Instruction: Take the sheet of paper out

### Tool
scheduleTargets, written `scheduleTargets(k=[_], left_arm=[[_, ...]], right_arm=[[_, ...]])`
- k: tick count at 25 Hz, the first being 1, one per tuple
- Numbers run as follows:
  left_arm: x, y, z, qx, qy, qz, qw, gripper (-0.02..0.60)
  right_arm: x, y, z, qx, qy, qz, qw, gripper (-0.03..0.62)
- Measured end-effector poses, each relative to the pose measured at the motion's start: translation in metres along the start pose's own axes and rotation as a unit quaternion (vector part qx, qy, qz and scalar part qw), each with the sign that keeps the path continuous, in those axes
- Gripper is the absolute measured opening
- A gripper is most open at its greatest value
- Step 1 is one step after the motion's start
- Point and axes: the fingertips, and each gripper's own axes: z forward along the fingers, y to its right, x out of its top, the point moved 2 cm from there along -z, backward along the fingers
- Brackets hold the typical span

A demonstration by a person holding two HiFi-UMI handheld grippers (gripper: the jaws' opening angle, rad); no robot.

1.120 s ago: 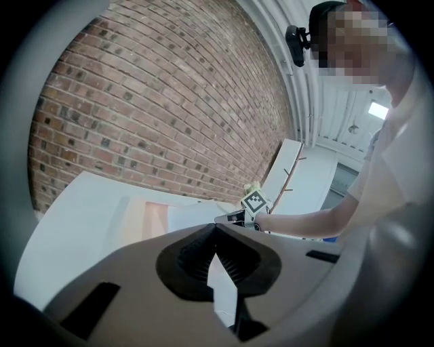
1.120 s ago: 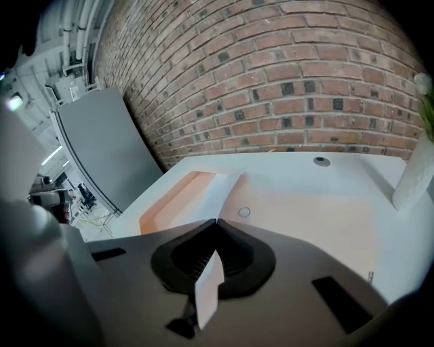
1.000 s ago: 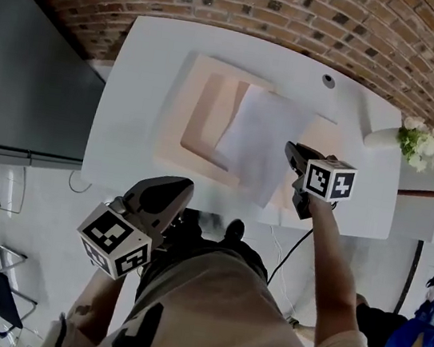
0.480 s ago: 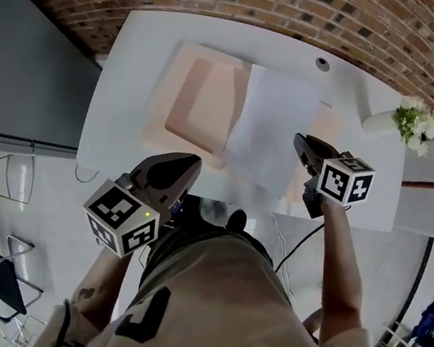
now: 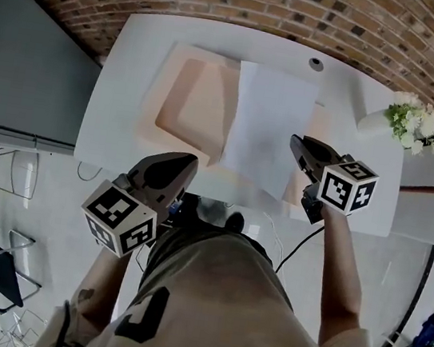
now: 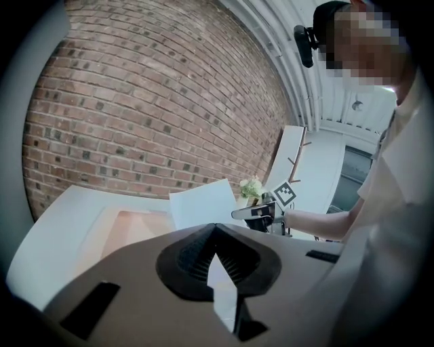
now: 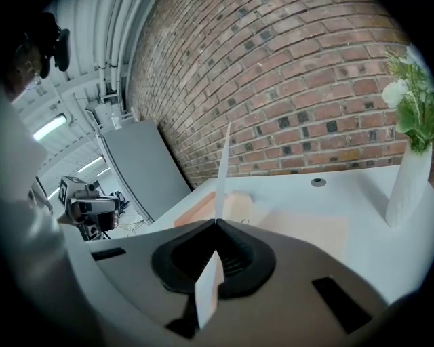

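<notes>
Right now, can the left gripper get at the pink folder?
Probably yes: the left gripper hangs by the near edge of the table, nothing lies between it and the pink folder, and the right gripper holds the sheet aside.

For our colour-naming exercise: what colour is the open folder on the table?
The folder is pale peach, clearest in the head view.

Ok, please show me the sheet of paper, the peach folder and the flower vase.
sheet of paper (image 5: 269, 124), head view, middle of the sheet.
peach folder (image 5: 193, 107), head view, its inner panel.
flower vase (image 5: 374, 119), head view, its white body.
</notes>
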Motion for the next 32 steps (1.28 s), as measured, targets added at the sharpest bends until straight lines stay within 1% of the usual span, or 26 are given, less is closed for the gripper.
scheduleTargets(k=[4,10,18,23,26,32], left_arm=[[0.001,0.017,0.003,0.009,0.005,0.006,0.9999,0.014],[0.0,0.045,0.008,0.025,0.01,0.014,0.9995,0.014],[-0.007,0.076,0.0,0.059,0.015,0.018,0.998,0.014],[-0.016,0.091,-0.008,0.075,0.006,0.013,0.9971,0.014],[-0.017,0.095,-0.011,0.076,-0.001,0.012,0.9971,0.014],[-0.023,0.093,-0.015,0.066,-0.008,0.006,0.9978,0.014]], right_arm=[[0.002,-0.007,-0.016,0.029,0.01,-0.004,1.0,0.023],[-0.003,-0.014,-0.04,0.062,0.016,-0.019,0.998,0.023],[-0.013,-0.017,-0.07,0.095,0.019,-0.028,0.995,0.023],[-0.021,-0.022,-0.08,0.114,0.019,-0.024,0.993,0.023],[-0.024,-0.025,-0.084,0.119,0.018,-0.019,0.993,0.023],[-0.03,-0.04,-0.091,0.119,0.023,-0.017,0.993,0.023]])
